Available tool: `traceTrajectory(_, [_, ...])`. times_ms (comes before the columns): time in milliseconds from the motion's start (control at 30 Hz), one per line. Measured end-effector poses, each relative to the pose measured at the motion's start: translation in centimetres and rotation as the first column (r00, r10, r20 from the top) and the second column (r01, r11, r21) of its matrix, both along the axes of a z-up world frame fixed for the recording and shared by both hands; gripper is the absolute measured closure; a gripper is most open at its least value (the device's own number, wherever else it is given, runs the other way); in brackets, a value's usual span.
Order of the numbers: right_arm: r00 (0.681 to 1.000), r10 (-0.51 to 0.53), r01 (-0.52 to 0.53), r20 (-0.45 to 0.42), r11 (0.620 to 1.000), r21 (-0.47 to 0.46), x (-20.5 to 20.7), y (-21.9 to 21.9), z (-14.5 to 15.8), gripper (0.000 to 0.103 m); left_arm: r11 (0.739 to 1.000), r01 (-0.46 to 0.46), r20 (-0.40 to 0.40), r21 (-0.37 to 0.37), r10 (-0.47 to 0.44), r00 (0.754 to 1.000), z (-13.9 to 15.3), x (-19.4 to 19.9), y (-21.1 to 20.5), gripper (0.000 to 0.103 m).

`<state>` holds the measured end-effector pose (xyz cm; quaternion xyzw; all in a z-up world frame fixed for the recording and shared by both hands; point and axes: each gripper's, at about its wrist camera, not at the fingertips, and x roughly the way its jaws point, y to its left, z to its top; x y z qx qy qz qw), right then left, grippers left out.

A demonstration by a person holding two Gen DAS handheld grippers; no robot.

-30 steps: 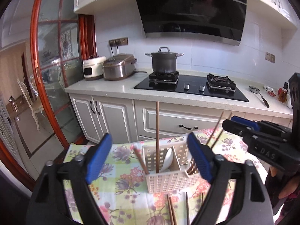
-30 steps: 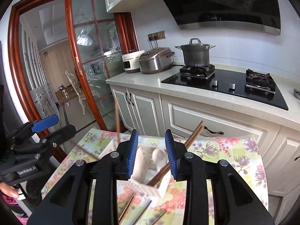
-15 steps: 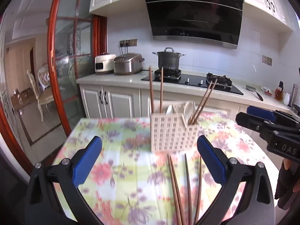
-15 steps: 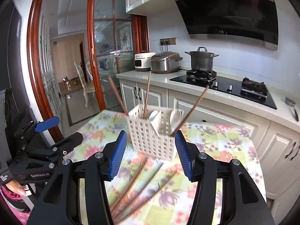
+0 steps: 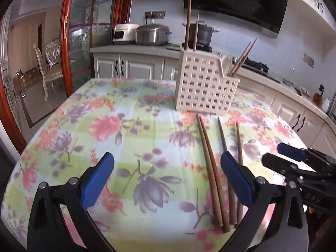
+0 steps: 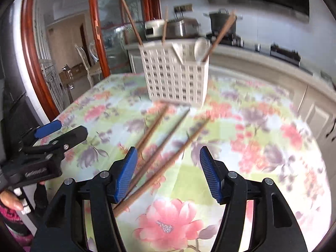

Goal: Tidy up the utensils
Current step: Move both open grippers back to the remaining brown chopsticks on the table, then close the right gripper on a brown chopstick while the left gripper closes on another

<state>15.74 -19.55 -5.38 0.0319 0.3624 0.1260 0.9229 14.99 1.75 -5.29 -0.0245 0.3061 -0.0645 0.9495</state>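
On the floral tabletop we found four loose chopsticks lying side by side just in front of the white slotted caddy, which already held upright chopsticks and a spoon, presumably to keep the sorted pieces apart. We held the left gripper wide open and empty; the right gripper, likewise open, straddled the loose sticks' near ends, apparently for pickup

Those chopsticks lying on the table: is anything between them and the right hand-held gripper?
Nothing visible. The loose chopsticks lie bare on the floral tablecloth, reaching between the open fingers of the right hand-held gripper.
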Motion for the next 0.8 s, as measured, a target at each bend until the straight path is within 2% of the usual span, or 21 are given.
traceTrajectory(133, [0.995,-0.066,0.066,-0.072,0.998,0.005,2.3,-0.1,-2.1,0.051,0.998,-0.017,0.008,0.061,0.017,1.000,-1.3,-0.2,-0.4,0.005])
traceTrajectory(300, [0.984,-0.119,0.121,-0.136,0.993,0.011,5.5,-0.5,-3.0,0.058,0.997,-0.037,0.026,0.062,0.036,0.999,-1.0,-0.1,0.1,0.005])
traceTrajectory(433, [0.974,-0.166,0.163,-0.151,0.986,-0.030,7.3,-0.1,-3.4,0.065,0.997,-0.044,0.036,0.067,0.042,0.998,-0.8,-0.2,0.6,0.005])
traceTrajectory(567, [0.968,-0.197,0.189,-0.157,0.980,-0.063,8.9,0.4,-3.7,0.068,0.996,-0.038,0.030,0.076,0.035,0.999,-0.9,0.1,0.8,0.005])
traceTrajectory(700, [0.969,-0.200,0.180,-0.142,0.973,-0.141,9.4,1.4,-3.8,0.070,0.996,-0.032,-0.002,0.080,0.032,0.999,-1.0,1.1,1.1,0.005])
traceTrajectory(800, [0.974,-0.178,0.159,-0.139,0.977,-0.139,9.3,1.0,-3.8,0.077,0.998,-0.018,-0.044,0.068,0.021,0.999,-1.1,2.3,1.0,0.005])
